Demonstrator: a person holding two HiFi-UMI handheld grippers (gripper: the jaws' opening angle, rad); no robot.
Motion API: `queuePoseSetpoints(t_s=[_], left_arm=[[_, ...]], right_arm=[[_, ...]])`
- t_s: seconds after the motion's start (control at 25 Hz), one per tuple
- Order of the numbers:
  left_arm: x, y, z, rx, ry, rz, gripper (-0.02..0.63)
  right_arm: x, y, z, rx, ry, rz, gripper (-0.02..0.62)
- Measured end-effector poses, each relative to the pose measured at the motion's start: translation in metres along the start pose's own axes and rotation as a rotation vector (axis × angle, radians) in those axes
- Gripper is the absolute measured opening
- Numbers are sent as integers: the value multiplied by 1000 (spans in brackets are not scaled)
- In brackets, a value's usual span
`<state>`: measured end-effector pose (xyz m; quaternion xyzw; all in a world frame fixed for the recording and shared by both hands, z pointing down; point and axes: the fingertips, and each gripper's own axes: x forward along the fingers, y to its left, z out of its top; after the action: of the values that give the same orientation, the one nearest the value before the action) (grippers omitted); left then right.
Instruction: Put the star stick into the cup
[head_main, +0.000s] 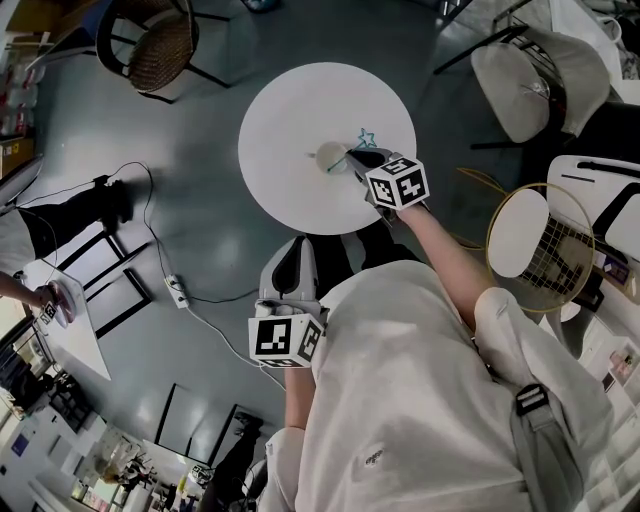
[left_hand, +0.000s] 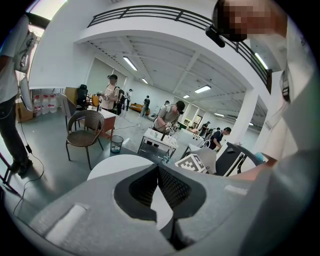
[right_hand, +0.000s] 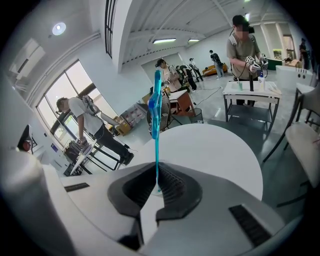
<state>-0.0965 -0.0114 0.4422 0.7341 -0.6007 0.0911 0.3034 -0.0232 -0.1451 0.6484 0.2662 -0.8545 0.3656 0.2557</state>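
The right tool (right_hand: 156, 169) pinches the star stick (right_hand: 156, 125) by its lower end, seemingly just beside the cup (head_main: 331, 155), ready for insertion. The left tool (left_hand: 158, 173), closed and empty, hangs off the worktop (head_main: 290, 110).

From the head, we are looking steeply down from well above onto the round white table (head_main: 300, 100), taking in its whole top and the floor around it. From the left gripper (left_hand: 158, 168) we are looking low and close along its jaws, over the table's near edge into the hall. From the right gripper (right_hand: 156, 167) we are hovering just over the tabletop, facing its far edge. All three views are sharing the table; the left gripper view is also catching the right gripper's marker cube (left_hand: 195, 162).
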Motion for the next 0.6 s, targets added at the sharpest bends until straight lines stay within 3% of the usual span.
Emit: queuePoseSetpoints(t_s=[0.6], left_arm=[[2, -1, 0, -4, 0, -3, 11]], right_arm=[[11, -4, -10, -6, 46, -7, 20]])
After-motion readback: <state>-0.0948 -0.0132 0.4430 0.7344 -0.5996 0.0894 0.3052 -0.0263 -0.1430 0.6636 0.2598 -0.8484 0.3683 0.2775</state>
